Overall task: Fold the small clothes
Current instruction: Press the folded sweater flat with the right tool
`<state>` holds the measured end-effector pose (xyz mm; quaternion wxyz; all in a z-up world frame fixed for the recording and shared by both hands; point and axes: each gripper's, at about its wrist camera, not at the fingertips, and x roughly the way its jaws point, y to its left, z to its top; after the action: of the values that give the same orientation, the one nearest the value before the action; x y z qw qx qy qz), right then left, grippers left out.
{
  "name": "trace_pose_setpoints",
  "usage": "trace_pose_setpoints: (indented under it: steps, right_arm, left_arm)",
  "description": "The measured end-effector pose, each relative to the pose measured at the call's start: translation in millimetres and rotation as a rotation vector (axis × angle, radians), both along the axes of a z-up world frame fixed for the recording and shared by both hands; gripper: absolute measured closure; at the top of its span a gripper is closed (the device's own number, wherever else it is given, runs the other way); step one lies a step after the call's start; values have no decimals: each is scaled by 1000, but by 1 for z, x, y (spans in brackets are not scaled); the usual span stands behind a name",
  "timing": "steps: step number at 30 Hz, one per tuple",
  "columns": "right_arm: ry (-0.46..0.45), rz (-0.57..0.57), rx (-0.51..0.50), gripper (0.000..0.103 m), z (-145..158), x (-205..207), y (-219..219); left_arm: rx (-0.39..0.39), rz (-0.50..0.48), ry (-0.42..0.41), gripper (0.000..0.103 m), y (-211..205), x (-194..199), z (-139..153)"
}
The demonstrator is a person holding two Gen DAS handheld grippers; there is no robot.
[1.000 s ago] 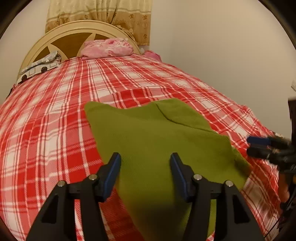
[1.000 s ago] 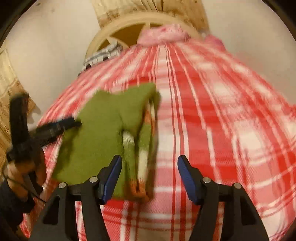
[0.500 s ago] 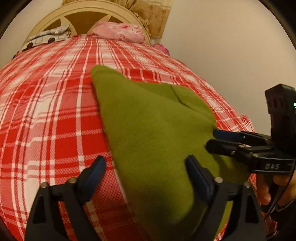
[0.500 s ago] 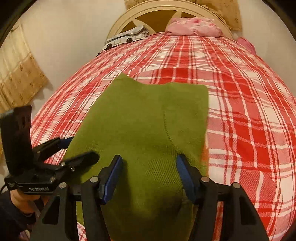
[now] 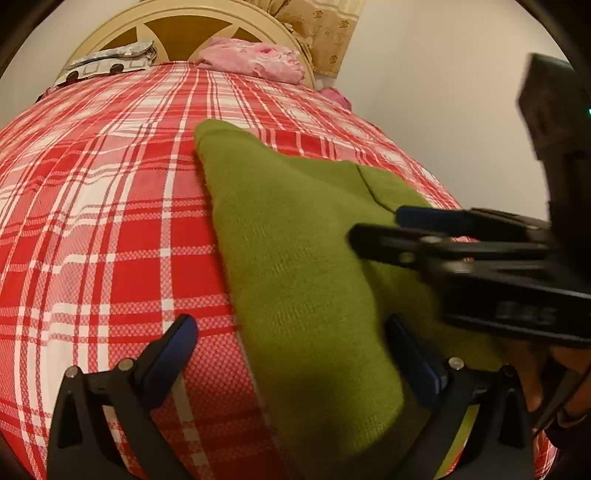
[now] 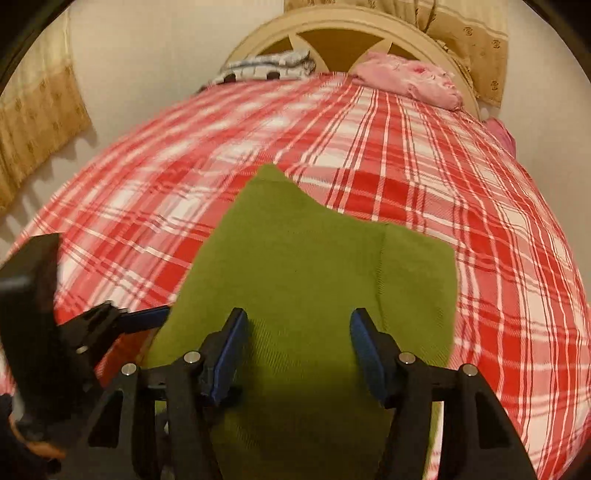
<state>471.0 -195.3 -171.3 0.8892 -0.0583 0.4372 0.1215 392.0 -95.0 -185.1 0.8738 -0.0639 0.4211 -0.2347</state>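
Bedroom scene: a bed (image 5: 110,206) under a red-and-white plaid cover fills both wrist views, its rounded cream headboard (image 6: 347,26) set against a pale wall with patterned tan curtains (image 6: 33,122) at the side. Against the headboard lie a pink bundle of cloth (image 5: 255,59) and, beside it, a black-and-white patterned cloth (image 6: 266,68).

Spread flat on the plaid cover, toward the near edge of the bed, is a green knitted garment (image 5: 295,243), one pointed corner reaching toward the headboard and a seam or folded panel showing along its right side.

Left gripper (image 5: 295,354) hangs low over the garment's near left edge, its blue-padded fingers (image 5: 173,343) opening to their widest; one is over the plaid cover, the other over the green knit, and the cloth lies loose between them with neither pad pressing it. Right gripper (image 6: 295,350) hovers over the garment's near middle with its fingers (image 6: 229,347) about half apart, the knit lying flat below them and not gripped. Seen from the left wrist, the right gripper reaches in sideways across the garment's right half, a hand (image 5: 535,369) partly visible beneath it.
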Motion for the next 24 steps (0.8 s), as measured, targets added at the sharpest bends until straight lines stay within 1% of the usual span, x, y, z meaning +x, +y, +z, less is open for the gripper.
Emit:
trace_pose_setpoints:
  steps: [5, 7, 9, 12, 16, 18, 19, 20, 21, 22, 23, 24]
  right_arm:
    - [20, -49, 14, 44, -16, 7, -15]
    - [29, -66, 65, 45, -22, 9, -27]
    - [18, -64, 69, 45, -24, 9, -28]
    - [1, -61, 33, 45, -25, 7, -22]
    - [-6, -75, 76, 45, -20, 3, -28]
    - [-41, -76, 112, 45, -11, -4, -36]
    - [-65, -89, 111, 46, -5, -8, -40]
    - [-94, -114, 99, 51, 2, -11, -48]
    - [-106, -134, 97, 54, 6, -12, -55]
    - [-116, -163, 99, 59, 10, -12, -65]
    - [-118, -200, 99, 61, 12, -10, -76]
    - [-100, -230, 105, 62, 11, -7, -87]
  left_arm:
    - [9, -3, -1, 0, -1, -1, 0]
    - [13, -5, -1, 0, -2, 0, -1]
    - [17, -5, -3, 0, -2, 0, -1]
    - [15, -4, -1, 0, -3, 1, -1]
    - [15, -4, -5, 0, -3, 1, -1]
    - [8, -2, -5, 0, -2, 1, -1]
    - [4, -1, -5, 0, -1, 0, -1]
    - [2, -1, -5, 0, -1, 1, -1]
    - [1, -2, -5, 0, -1, 0, -1]
    - [-1, -2, -5, 0, 0, 0, -1]
    - [-3, -2, -5, 0, 0, 0, -1]
    - [-5, -3, -5, 0, 1, -1, -1]
